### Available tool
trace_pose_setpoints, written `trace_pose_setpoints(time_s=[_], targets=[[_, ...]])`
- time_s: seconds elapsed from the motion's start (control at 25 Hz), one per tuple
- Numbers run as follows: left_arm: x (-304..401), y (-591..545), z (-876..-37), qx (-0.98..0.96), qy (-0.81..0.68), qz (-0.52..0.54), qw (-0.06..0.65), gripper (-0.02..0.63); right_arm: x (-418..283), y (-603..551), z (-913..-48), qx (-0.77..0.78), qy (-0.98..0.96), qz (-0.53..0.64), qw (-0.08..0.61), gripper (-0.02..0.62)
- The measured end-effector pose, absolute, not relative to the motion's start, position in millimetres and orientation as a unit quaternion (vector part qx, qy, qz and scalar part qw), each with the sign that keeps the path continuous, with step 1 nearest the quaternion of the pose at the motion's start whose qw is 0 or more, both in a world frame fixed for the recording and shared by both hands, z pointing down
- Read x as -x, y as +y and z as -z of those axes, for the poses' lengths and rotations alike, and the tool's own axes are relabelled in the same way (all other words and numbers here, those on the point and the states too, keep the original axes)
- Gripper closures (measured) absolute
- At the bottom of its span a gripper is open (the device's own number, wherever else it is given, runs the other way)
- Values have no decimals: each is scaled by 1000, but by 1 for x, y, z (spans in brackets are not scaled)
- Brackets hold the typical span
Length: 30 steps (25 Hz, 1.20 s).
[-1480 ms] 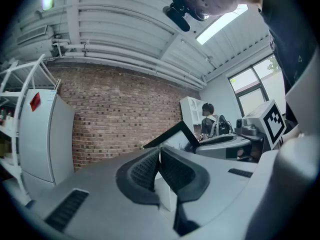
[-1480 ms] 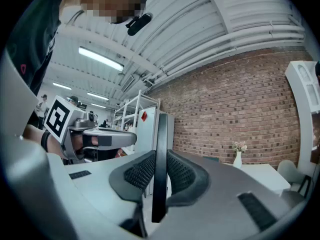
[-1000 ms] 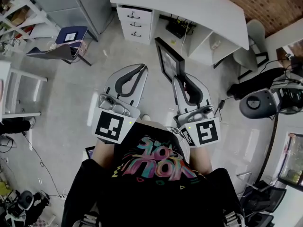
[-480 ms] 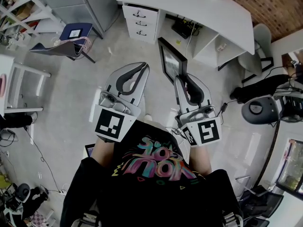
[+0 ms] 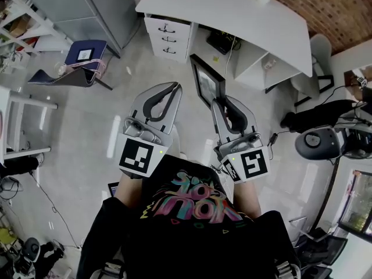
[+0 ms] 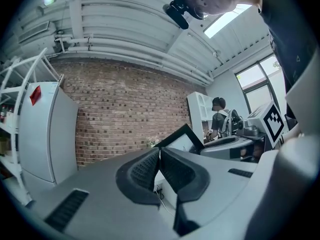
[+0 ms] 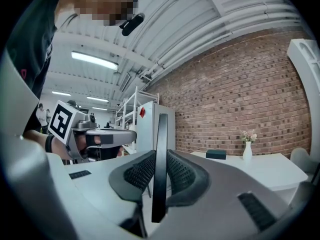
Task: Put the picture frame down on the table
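Note:
A black picture frame (image 5: pixel 207 80) stands on edge in the air, with my right gripper (image 5: pixel 218 101) shut on its near edge. In the right gripper view the picture frame (image 7: pixel 160 154) shows edge-on as a thin black bar pinched between the two ribbed pads. My left gripper (image 5: pixel 175 86) is held level beside it, jaws together and empty; in the left gripper view its tips (image 6: pixel 159 150) meet with nothing between them, and the picture frame (image 6: pixel 182 138) shows behind to the right. The white table (image 5: pixel 232 10) lies ahead of both grippers.
A white drawer unit (image 5: pixel 167 35) stands under the table's left end. A small vase (image 7: pixel 247 151) and a dark box (image 7: pixel 215 154) sit on the tabletop. A blue chair (image 5: pixel 81 60) is at the left, a grey cabinet (image 5: pixel 104 4) behind it, and an office chair (image 5: pixel 317 141) at the right.
Both grippers and the held frame have come closer to the white table, which now fills more of the top of the head view. The grip on the frame is unchanged.

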<state>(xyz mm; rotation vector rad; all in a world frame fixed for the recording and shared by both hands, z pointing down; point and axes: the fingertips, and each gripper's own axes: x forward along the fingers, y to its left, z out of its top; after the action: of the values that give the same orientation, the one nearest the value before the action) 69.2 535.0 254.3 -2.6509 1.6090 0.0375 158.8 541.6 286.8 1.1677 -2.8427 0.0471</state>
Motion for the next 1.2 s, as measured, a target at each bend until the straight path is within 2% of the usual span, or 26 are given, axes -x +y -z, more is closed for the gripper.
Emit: trace_pose_setpoints(time_s=[0.36,0.64,1.2], targets=[[10,406,-244,860,510,-24,15,575,-95,416,-287,-407,-912,-21,49,503],[41,316,-245,867,497,-25,22,575,-74,327,-289,-436,-898,-16,45,503],[79,251,-258,877,480,-21,14,575,-67,261,-296,-489,-871,-9,52,503]])
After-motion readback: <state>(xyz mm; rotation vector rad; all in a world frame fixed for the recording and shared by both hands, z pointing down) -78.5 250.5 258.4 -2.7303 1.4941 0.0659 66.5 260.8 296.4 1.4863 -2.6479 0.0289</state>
